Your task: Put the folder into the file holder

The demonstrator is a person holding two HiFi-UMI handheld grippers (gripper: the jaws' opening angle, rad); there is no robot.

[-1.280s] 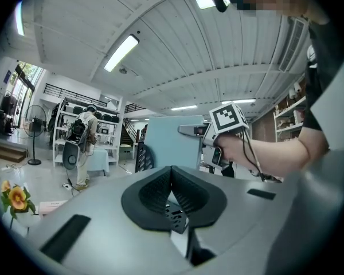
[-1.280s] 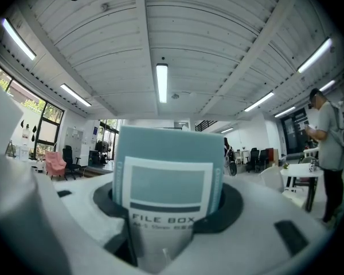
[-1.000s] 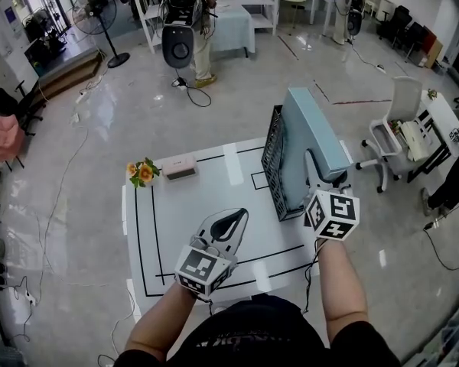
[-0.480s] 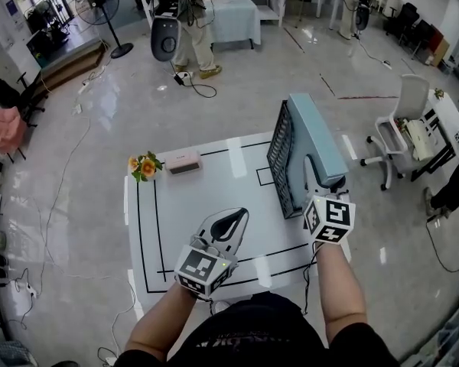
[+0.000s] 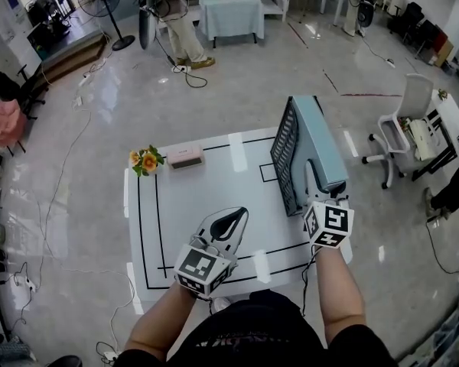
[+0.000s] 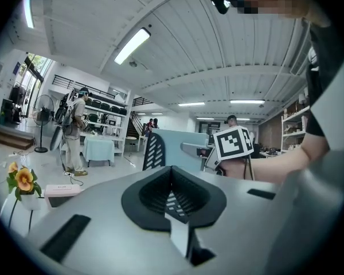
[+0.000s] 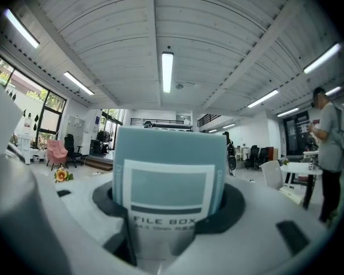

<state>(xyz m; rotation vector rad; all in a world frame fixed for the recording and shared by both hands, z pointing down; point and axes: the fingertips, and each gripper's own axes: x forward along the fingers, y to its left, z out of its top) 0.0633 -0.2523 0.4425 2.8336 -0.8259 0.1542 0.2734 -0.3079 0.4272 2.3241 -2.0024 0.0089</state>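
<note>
The folder (image 5: 319,145) is a light blue file box standing upright on its edge. It sits against the right side of the black mesh file holder (image 5: 284,157), whose wall hides its lower part. My right gripper (image 5: 320,179) is shut on the folder's near spine (image 7: 167,179), which fills the gap between its jaws and reads FILE BOX. My left gripper (image 5: 232,220) hovers over the white table, shut with nothing in it. In the left gripper view the folder (image 6: 178,148) and file holder (image 6: 153,152) stand off to the right beyond its tips.
The white table (image 5: 185,209) carries black lines, a small bunch of flowers (image 5: 143,160) and a pink box (image 5: 185,157) at its far left. A white office chair (image 5: 402,125) stands to the right. A person (image 5: 172,10) and a fan (image 5: 99,6) are far off.
My right gripper and the folder have sunk a little along the file holder. The left gripper has stayed put.
</note>
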